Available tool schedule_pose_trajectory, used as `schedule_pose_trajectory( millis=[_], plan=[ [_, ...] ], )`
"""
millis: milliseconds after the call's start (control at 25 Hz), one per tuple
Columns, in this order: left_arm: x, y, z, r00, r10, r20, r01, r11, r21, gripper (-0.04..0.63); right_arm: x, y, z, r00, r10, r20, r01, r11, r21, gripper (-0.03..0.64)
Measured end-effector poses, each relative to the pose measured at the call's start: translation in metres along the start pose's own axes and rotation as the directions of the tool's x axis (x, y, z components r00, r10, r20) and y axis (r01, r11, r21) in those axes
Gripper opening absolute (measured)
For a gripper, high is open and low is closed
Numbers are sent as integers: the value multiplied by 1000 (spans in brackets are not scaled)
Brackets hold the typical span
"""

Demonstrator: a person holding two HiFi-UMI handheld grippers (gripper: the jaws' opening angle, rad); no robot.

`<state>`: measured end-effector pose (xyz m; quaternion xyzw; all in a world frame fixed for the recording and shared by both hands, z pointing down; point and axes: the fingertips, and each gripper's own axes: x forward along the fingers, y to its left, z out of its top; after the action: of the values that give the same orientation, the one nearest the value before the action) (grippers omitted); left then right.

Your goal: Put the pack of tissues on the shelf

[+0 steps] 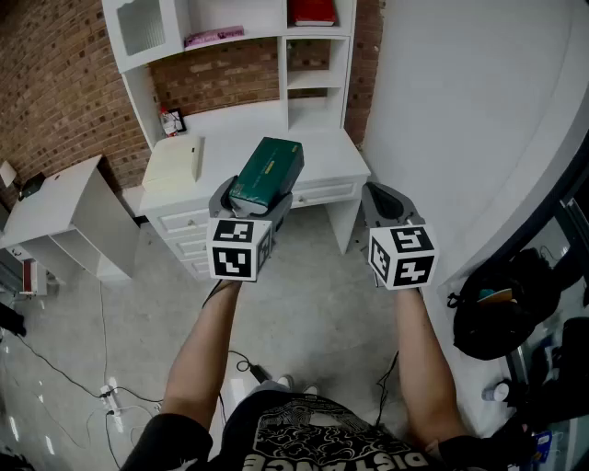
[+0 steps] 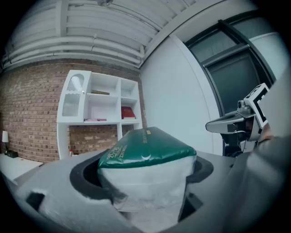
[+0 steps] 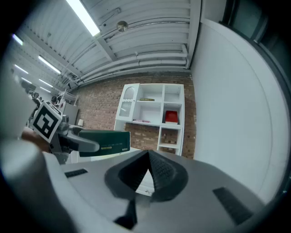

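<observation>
A green-and-white pack of tissues (image 1: pixel 266 172) sits between the jaws of my left gripper (image 1: pixel 250 197), which is shut on it; the jaws stand wide around the pack (image 2: pixel 146 168). It is held in the air in front of the white desk (image 1: pixel 248 147). The white shelf unit (image 1: pixel 230 37) rises behind the desk, also seen in the left gripper view as shelves (image 2: pixel 102 103). My right gripper (image 1: pixel 386 204) hangs to the right of the pack, shut with nothing held, its pads meeting at the tips (image 3: pixel 148 157). From the right gripper view the pack (image 3: pixel 104 143) shows at left.
A cream box (image 1: pixel 174 164) lies on the desk's left part. A red book (image 1: pixel 313 11) and a pink item (image 1: pixel 213 37) sit on the shelves. A low white cabinet (image 1: pixel 64 216) stands at left, a white wall (image 1: pixel 460 110) at right. Cables (image 1: pixel 110 396) trail on the floor.
</observation>
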<state>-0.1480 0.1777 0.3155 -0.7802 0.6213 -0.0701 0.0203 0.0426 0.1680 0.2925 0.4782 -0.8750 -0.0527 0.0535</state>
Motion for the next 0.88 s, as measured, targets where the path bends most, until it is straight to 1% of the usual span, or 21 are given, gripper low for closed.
schedule_pose_trajectory(
  millis=[440, 680, 880],
  plan=[
    [24, -4, -3, 1000, 11, -1, -11, 1000, -6, 457, 18, -14, -10, 1000, 23, 8, -23, 1000, 15, 5],
    [53, 7, -2, 1000, 18, -1, -18, 1000, 8, 457, 46, -29, -14, 999, 32, 9, -32, 999, 14, 4],
    [89, 22, -1, 1000, 11, 2, -11, 1000, 18, 457, 79, -39, -15, 1000, 30, 10, -30, 1000, 7, 5]
  ],
)
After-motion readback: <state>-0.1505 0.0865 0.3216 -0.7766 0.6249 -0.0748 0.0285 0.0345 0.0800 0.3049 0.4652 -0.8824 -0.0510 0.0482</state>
